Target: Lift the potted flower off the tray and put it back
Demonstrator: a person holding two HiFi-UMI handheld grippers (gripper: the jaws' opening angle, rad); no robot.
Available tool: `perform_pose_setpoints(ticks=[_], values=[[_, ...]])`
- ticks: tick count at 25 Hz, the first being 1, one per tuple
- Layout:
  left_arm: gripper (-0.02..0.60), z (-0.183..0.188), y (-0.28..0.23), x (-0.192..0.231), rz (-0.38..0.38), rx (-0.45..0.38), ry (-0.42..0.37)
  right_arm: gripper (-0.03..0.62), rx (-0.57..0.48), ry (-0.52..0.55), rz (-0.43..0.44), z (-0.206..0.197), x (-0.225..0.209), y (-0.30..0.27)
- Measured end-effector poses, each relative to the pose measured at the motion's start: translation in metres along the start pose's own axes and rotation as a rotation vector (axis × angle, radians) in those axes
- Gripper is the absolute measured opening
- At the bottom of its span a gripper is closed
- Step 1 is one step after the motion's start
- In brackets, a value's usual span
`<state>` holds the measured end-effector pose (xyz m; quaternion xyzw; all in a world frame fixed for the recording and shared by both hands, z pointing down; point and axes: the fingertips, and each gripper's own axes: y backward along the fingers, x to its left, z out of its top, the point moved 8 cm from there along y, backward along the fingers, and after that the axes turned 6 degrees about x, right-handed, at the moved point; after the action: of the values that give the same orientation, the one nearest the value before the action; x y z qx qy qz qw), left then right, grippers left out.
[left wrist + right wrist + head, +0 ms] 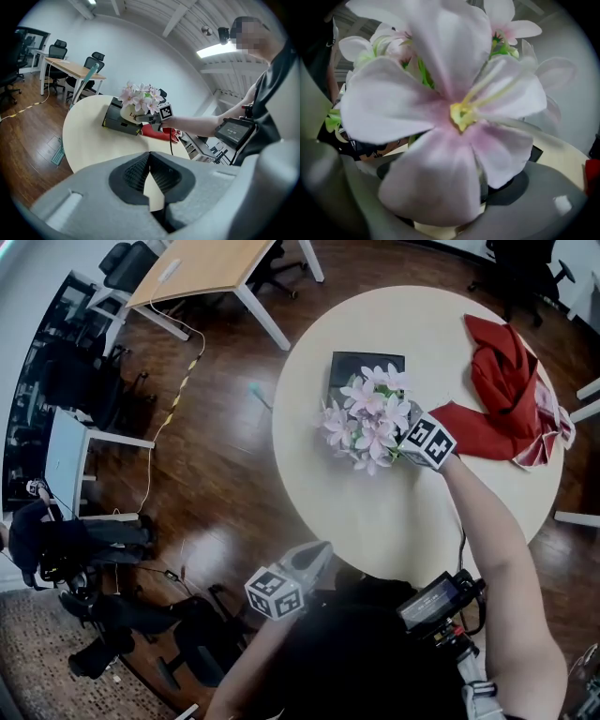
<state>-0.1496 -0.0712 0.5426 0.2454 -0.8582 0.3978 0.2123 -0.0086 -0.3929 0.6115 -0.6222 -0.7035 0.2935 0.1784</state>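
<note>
The potted flower [368,418], pink blooms in a white pot [127,112], is at the near edge of the black tray [349,364] on the round beige table [403,512]. My right gripper [408,446] reaches in from the right and is shut on the pot, whose pale rim [436,230] shows between the jaws. One bloom [450,108] fills most of the right gripper view. I cannot tell whether the pot touches the tray [117,123]. My left gripper [312,561] hangs shut and empty off the table's near edge, close to the person's body.
A crumpled red cloth [502,399] lies on the table's right side. A wooden desk [202,268] and office chairs [127,263] stand on the dark wood floor beyond the table. A small screen device [433,601] hangs at the person's chest.
</note>
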Motion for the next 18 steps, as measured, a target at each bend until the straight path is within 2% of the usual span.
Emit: perform_pose_setpoints(ticks=[10, 18], values=[[0.005, -0.012, 0.007, -0.006, -0.042, -0.025, -0.037, 0.488, -0.086, -0.263, 0.089, -0.007, 0.052, 0.038], [0.005, -0.033, 0.032, -0.012, -0.085, -0.035, -0.070, 0.488, -0.159, -0.434, 0.126, -0.010, 0.120, 0.067]])
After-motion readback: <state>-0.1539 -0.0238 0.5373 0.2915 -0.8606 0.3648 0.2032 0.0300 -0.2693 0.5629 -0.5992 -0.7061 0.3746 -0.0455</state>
